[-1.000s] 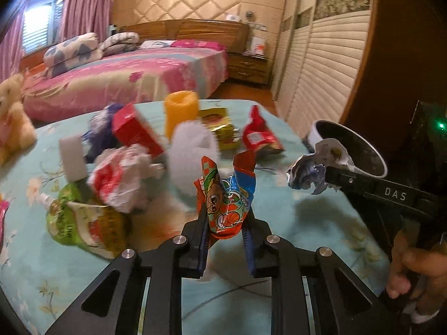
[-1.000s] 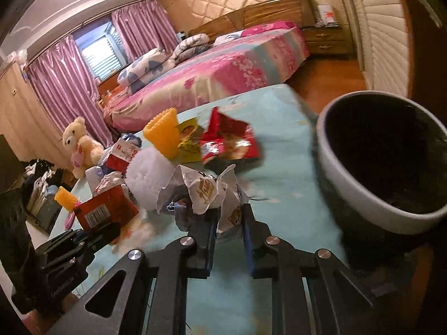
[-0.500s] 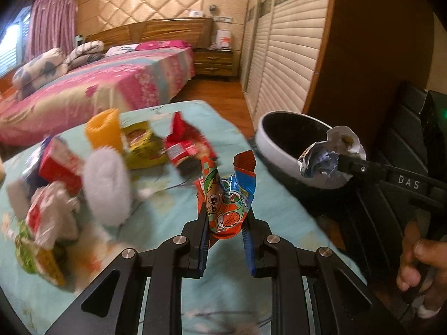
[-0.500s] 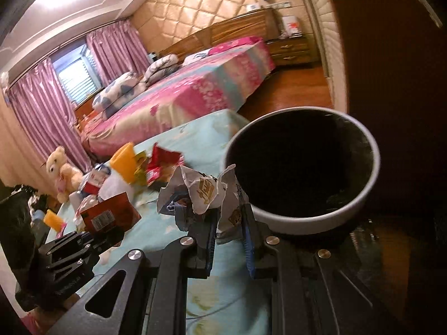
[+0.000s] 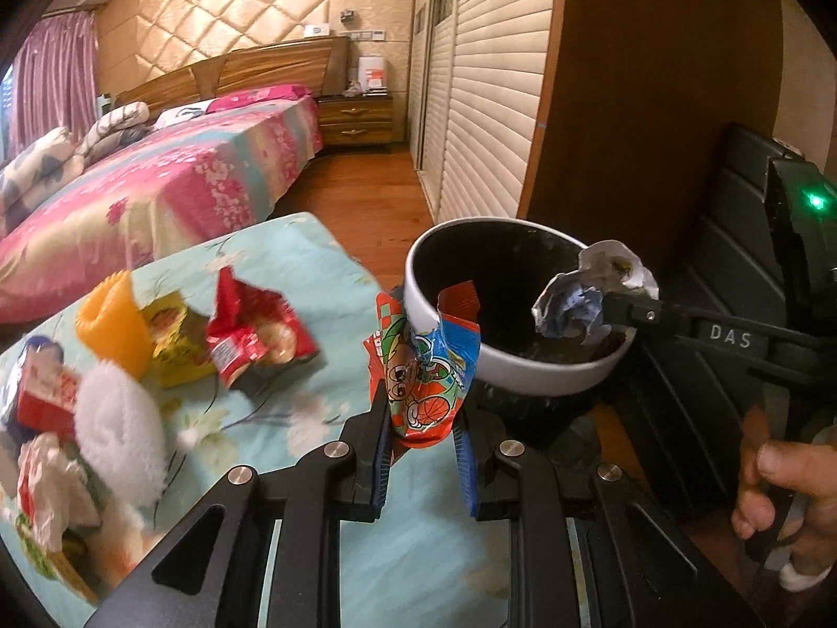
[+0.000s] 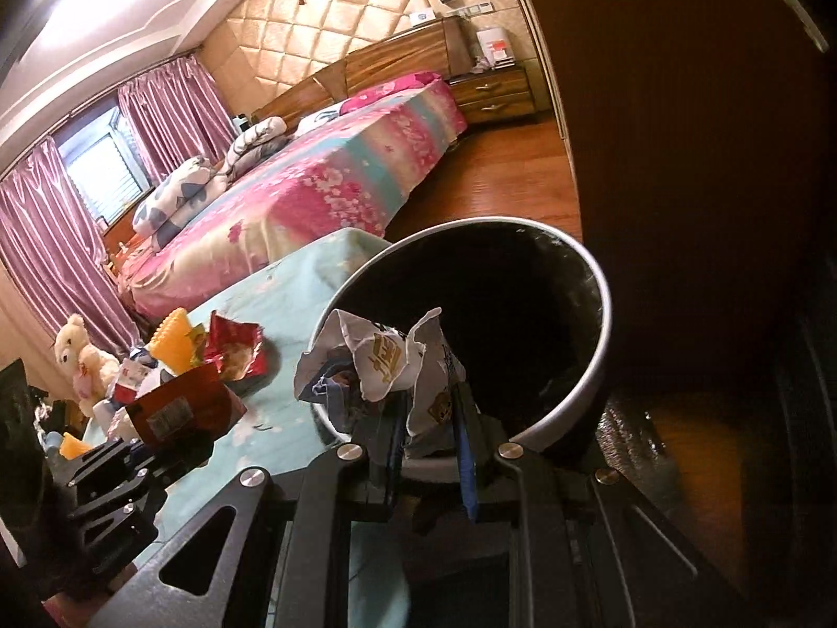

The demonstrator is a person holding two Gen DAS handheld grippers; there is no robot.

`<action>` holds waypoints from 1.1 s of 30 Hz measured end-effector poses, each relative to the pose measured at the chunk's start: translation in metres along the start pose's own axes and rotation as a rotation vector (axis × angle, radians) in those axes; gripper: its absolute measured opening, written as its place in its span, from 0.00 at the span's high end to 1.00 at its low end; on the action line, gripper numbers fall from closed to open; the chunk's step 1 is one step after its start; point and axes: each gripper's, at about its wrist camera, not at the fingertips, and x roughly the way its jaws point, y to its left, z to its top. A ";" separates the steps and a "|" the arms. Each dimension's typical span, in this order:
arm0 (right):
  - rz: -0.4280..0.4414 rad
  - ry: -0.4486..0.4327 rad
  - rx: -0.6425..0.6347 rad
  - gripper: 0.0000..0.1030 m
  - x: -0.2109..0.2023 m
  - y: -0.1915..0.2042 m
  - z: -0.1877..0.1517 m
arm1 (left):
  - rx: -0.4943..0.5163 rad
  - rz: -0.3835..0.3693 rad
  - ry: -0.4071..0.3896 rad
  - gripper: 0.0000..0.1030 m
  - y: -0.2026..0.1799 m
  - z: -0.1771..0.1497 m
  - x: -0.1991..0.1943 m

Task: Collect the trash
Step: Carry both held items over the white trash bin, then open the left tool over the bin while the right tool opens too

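Observation:
My left gripper (image 5: 421,437) is shut on a colourful cartoon snack wrapper (image 5: 423,371) and holds it just short of the near rim of a round black bin with a white rim (image 5: 523,366). My right gripper (image 6: 429,442) is shut on a crumpled white wrapper (image 6: 376,361) and holds it over the bin's rim (image 6: 596,361). The right gripper also shows in the left wrist view (image 5: 622,309), with the crumpled wrapper (image 5: 586,298) over the bin's right rim. The left gripper shows at lower left of the right wrist view (image 6: 172,439), holding its wrapper (image 6: 183,408).
More trash lies on the light-blue tablecloth (image 5: 324,282): a red packet (image 5: 251,335), a yellow packet (image 5: 178,345), an orange cup (image 5: 112,324), a white puff (image 5: 117,424) and a red carton (image 5: 49,397). A bed (image 5: 157,193) and a wardrobe (image 5: 497,104) stand behind.
Both grippers have swung right from over the trash pile toward the bin. The crumpled white wrapper now hangs over the bin's rim, and the cartoon wrapper is close to its near rim.

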 end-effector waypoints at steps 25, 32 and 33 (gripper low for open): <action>-0.075 0.068 0.010 0.83 0.027 -0.035 0.032 | 0.053 -0.035 0.060 0.80 -0.031 0.053 0.079; -0.099 0.101 0.009 0.79 0.034 -0.039 0.038 | 0.045 -0.042 0.084 0.70 -0.032 0.057 0.091; -0.099 0.099 0.011 0.79 0.033 -0.039 0.038 | 0.042 -0.040 0.083 0.64 -0.031 0.056 0.091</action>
